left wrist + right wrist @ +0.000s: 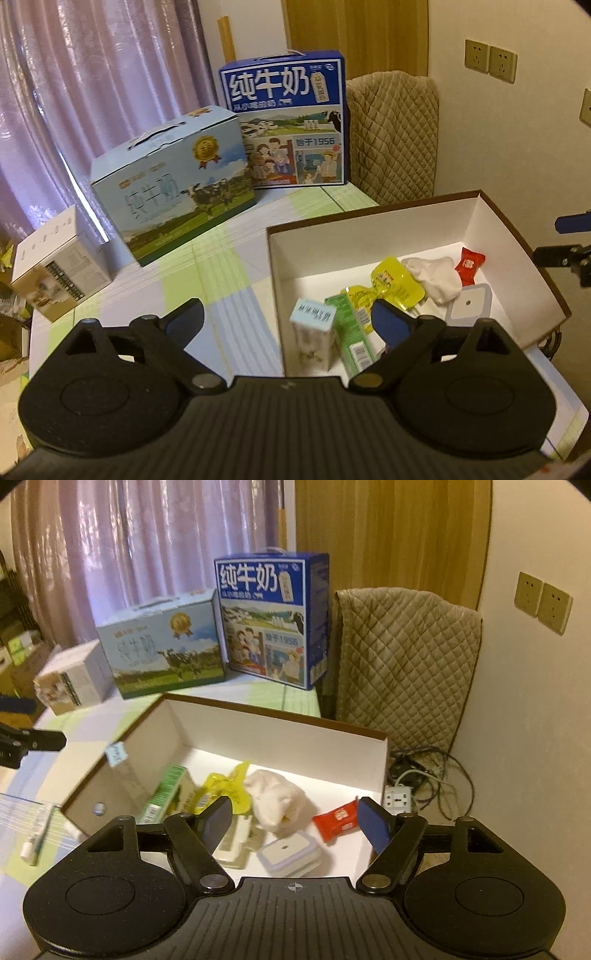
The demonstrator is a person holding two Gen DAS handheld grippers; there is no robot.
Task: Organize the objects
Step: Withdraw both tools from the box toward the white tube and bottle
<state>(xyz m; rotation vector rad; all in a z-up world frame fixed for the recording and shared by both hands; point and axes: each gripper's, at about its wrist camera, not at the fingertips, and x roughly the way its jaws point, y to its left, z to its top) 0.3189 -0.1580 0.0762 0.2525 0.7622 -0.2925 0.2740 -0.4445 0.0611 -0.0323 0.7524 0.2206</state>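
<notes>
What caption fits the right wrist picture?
Open right gripper above a white box holding snacks.

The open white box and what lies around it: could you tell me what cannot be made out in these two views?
- Left wrist view: the light blue carton is motion-blurred, its print unreadable; the box's near wall hides its base.
- Right wrist view: the right gripper's finger hides part of the pale carton.
- Right wrist view: the small items at left are blurred, identity unclear.
</notes>
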